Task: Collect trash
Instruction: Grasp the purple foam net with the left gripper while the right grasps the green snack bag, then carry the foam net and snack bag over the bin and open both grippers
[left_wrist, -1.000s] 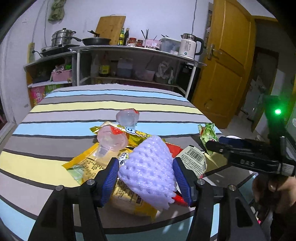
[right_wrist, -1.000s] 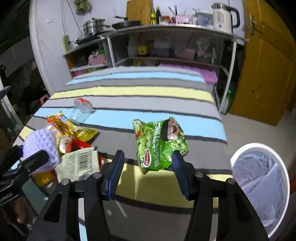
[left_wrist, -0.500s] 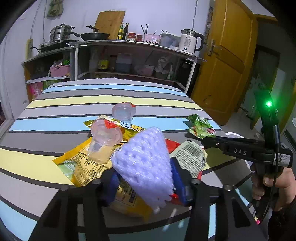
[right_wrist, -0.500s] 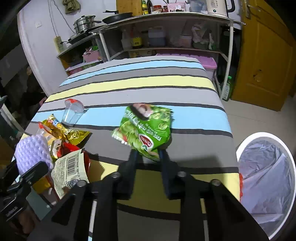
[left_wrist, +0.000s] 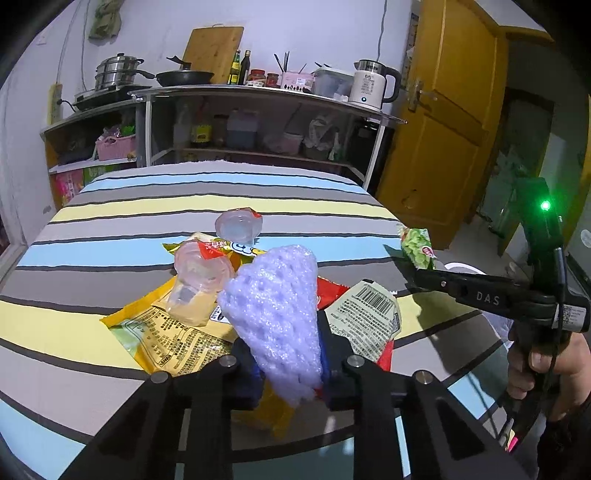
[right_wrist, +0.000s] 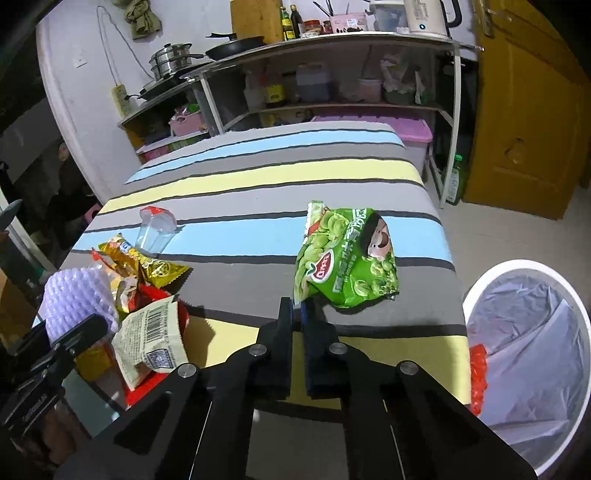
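Observation:
My left gripper (left_wrist: 286, 363) is shut on a purple foam fruit net (left_wrist: 275, 310) and holds it above a pile of wrappers. It also shows in the right wrist view (right_wrist: 75, 299). My right gripper (right_wrist: 298, 314) is shut on the corner of a green snack bag (right_wrist: 345, 262), lifted over the striped table (right_wrist: 280, 173). The bag also shows in the left wrist view (left_wrist: 415, 245). A white bin with a clear liner (right_wrist: 532, 343) stands on the floor to the right of the table.
On the table lie a yellow wrapper (left_wrist: 170, 332), a barcode packet (left_wrist: 369, 317), a gold wrapper (right_wrist: 144, 264) and two clear plastic cups (left_wrist: 238, 225) (left_wrist: 199, 273). A metal shelf with cookware (left_wrist: 258, 122) stands behind; a yellow door (left_wrist: 443, 140) is at the right.
My left gripper closed on the foam net and lifted it. My right gripper closed on the green bag's corner and raised it off the table.

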